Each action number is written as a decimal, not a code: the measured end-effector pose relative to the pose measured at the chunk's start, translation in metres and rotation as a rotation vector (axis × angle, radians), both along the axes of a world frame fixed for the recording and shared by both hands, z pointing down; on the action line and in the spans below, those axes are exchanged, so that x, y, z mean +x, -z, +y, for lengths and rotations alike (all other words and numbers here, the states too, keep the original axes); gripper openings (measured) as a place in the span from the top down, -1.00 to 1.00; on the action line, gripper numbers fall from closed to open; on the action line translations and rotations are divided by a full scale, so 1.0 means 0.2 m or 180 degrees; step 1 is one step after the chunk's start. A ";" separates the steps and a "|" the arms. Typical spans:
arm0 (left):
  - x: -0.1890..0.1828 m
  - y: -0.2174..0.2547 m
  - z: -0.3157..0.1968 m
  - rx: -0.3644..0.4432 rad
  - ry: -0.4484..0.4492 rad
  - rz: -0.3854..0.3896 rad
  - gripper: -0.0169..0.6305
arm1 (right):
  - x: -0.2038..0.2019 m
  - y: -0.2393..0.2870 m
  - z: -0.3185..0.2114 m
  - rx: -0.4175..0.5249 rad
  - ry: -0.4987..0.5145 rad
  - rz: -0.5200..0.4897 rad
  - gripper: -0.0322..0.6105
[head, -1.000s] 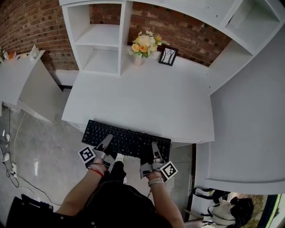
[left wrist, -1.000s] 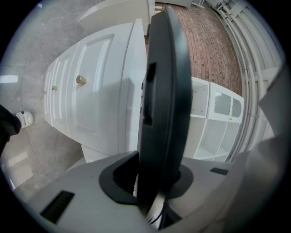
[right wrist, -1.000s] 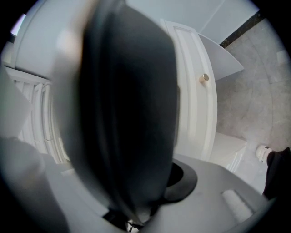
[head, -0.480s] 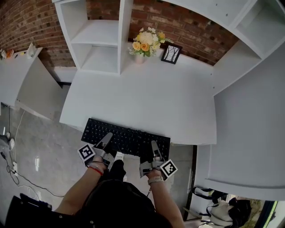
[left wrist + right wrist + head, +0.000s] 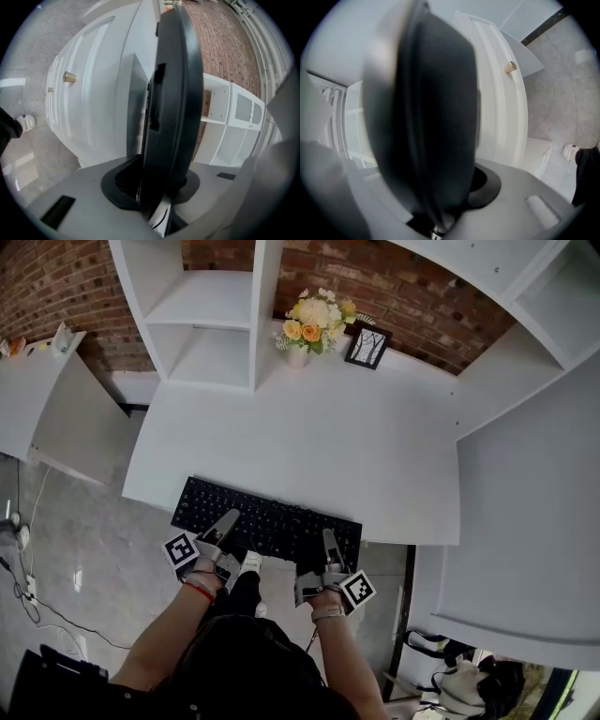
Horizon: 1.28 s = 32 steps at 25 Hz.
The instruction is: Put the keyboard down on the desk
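Keyboard gripped by its near long edge in both jaws: your left gripper is opening slightly and your right gripper is closing, with pads on it at each. Its long axis runs crosswise ahead of the jaws. The far part is over the surface and the near edge overhangs, so it likely needs a level push forward.
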<state>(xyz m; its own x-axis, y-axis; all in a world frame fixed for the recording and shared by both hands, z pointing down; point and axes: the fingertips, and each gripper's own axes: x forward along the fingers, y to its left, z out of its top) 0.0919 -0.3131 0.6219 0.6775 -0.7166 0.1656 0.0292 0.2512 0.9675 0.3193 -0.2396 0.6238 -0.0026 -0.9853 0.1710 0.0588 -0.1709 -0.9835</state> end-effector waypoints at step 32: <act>0.12 0.04 0.32 0.1720 -0.1978 -0.1469 0.48 | 0.03 0.02 -0.16 -0.0160 -0.0280 -0.0133 0.63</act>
